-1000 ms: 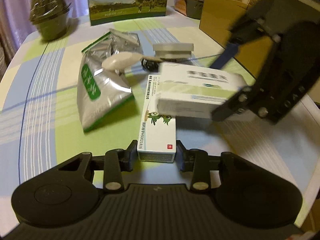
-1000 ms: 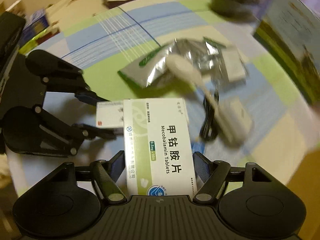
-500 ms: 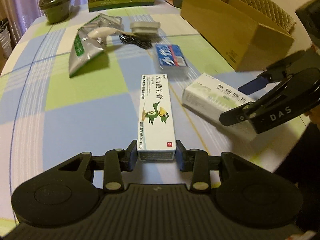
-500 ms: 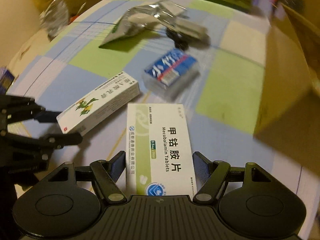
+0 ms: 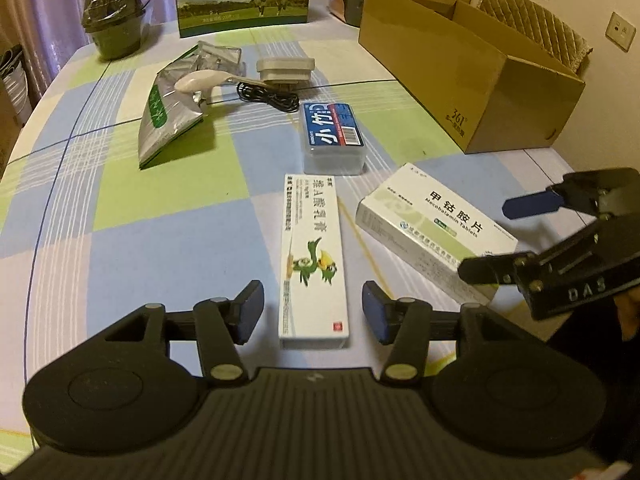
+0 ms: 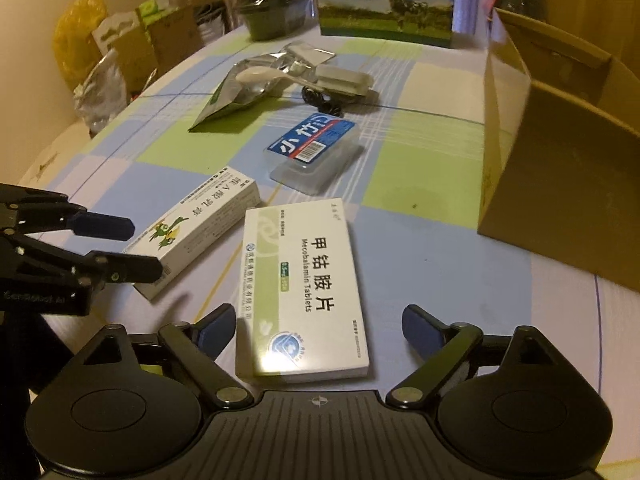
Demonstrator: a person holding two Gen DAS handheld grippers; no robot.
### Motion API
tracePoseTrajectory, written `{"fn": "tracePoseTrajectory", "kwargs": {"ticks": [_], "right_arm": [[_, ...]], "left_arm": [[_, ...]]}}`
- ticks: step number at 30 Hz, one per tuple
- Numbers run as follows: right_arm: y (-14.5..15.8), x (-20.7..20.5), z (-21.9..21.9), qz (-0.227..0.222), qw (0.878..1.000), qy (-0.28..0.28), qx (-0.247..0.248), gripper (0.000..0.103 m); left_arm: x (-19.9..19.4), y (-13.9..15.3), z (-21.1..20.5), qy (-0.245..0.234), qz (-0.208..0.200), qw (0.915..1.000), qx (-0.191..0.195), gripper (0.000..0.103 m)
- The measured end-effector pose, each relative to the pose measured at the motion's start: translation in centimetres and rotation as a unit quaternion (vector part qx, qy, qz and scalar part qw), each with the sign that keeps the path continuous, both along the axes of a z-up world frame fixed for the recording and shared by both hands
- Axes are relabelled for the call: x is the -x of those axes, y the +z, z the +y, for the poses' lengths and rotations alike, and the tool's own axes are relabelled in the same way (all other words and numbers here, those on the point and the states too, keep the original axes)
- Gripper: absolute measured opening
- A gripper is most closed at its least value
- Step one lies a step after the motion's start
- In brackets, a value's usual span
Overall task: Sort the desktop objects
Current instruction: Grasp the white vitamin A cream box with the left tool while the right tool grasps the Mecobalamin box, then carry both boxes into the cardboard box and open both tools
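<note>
- My left tongs (image 5: 313,312) released, fingers spread either side of the ointment box (image 5: 314,260), not touching it
- My right tongs (image 6: 318,328) released around the Mecobalamin box (image 6: 300,288)
- Both boxes flat on the surface (image 5: 168,248), Mecobalamin box just right of the ointment box
- Blue-labelled plastic case (image 5: 333,136) beyond the ointment box; cardboard box (image 5: 472,76) far right of it
</note>
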State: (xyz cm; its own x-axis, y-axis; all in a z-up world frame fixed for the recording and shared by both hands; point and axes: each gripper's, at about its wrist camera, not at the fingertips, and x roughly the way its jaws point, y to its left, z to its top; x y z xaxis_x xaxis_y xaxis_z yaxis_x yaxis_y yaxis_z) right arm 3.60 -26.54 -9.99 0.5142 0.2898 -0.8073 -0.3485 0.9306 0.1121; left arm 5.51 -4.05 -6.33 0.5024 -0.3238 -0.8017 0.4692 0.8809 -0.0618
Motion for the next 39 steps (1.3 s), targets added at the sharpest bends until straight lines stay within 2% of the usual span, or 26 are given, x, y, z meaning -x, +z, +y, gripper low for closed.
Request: {"fn": "tracePoseTrajectory", "kwargs": {"ticks": [7,19,21,23,37,39], "right_arm": [[-1.0,0.2,0.5,-0.005,1.000,0.016,0.020,0.088],[-2.4,-0.6,1.8,-0.022,0.999,-0.002,0.028,0.088],[-2.6,-0.4,2.0,-0.033,0.999,0.004,0.039,0.090],[-2.9,-0.4,2.0,-0.030,0.999,0.005,0.037,0.101],[-3.4,-0.6,2.1,-0.056,0.998,0.012,0.025,0.101],[-3.3,-0.6,2.1,-0.059,0.998,0.014,0.024,0.097]], "left_arm": [[-1.9,-0.7,-1.3,-0.011,0.002,0.9998,-0.017,0.049],[-4.1,-1.8,-2.3,-0.020,0.015,0.9992,-0.031,0.049],[-4.1,-1.9,-2.2,-0.019,0.016,0.9992,-0.030,0.049],[-4.1,-1.9,-2.2,-0.019,0.017,0.9993,-0.029,0.049],[-4.5,-2.2,-2.3,-0.019,0.017,0.9992,-0.030,0.048],[-4.6,-2.1,-2.2,-0.015,0.015,0.9994,-0.029,0.048]]}}
